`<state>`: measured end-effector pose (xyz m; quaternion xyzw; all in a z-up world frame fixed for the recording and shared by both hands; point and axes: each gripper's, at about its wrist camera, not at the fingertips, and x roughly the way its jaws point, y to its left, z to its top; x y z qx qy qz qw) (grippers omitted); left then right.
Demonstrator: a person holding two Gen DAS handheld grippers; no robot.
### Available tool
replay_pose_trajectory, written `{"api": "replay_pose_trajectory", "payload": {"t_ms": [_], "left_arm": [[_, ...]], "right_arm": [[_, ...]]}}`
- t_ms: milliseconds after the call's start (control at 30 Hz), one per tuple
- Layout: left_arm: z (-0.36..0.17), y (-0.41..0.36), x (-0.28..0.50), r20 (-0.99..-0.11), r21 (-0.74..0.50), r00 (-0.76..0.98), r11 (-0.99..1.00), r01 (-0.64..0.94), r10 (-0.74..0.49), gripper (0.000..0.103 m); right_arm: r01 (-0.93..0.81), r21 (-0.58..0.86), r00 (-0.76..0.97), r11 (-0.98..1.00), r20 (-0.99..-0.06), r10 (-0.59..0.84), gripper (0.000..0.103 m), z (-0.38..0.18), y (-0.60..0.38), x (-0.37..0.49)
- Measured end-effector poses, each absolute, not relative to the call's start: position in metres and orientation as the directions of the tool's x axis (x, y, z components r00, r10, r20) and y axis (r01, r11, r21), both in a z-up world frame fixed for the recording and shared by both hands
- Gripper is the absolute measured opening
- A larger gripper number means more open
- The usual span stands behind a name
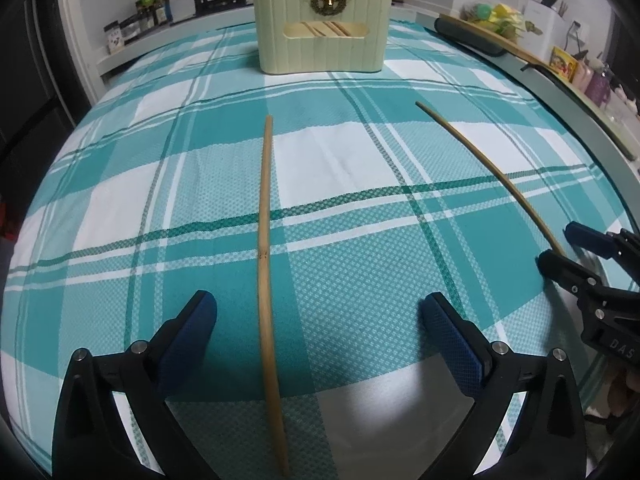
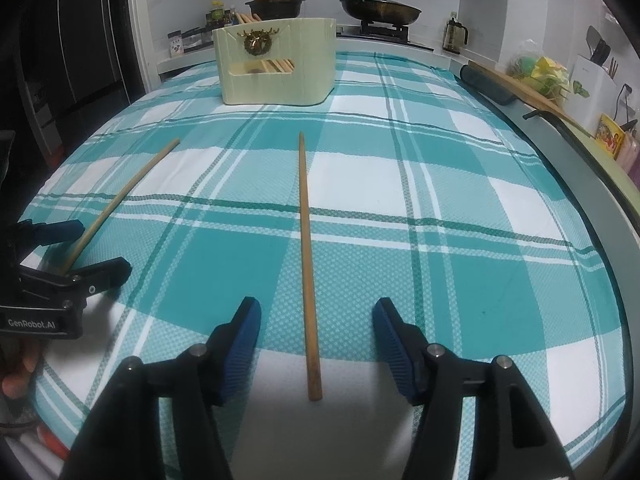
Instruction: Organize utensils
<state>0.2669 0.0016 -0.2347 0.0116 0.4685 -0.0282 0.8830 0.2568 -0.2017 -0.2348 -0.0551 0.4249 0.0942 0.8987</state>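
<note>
Lying flat on the teal-and-white plaid cloth [image 1: 360, 168] that covers the table, two chopsticks run lengthwise toward the cream utensil holder [image 1: 322, 26] at the far end. Both are slender, round, light-brown wooden sticks, plain and unpainted. The left chopstick [image 1: 265, 216] bears a small dark node mark partway along its shaft. The right chopstick [image 2: 307, 248] tapers toward the end nearer the holder and is thicker at the near end. Each far tip stops well short of the holder, and the two sticks lie well apart.

The holder is ribbed, with a brass stag emblem on its front and a slot below it; further wooden sticks show through the slot.

The left gripper [image 1: 316, 320] stands wide open, with the left chopstick between its blue pads and touching neither. The right gripper [image 2: 316, 336] is spread moderately, straddling the near end of the right chopstick, pads clear of the wood. Neither gripper holds anything.
</note>
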Motion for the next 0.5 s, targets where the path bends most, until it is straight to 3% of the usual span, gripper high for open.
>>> {"api": "replay_pose_trajectory", "payload": {"t_ms": [333,500], "left_arm": [[-0.233,0.003,0.265,-0.822,-0.017,0.566,0.997,0.069,-0.053,0.102],[-0.215,0.017,0.258,-0.792,-0.087,0.599,0.993,0.081,-0.118,0.102]], "right_arm": [[-0.210,-0.023,0.629,0.978,-0.769,0.117,0.061,-0.235,-0.201,0.256],[-0.219,-0.019,0.619,0.976,-0.776,0.124,0.061,-0.235,-0.202,0.257]]}}
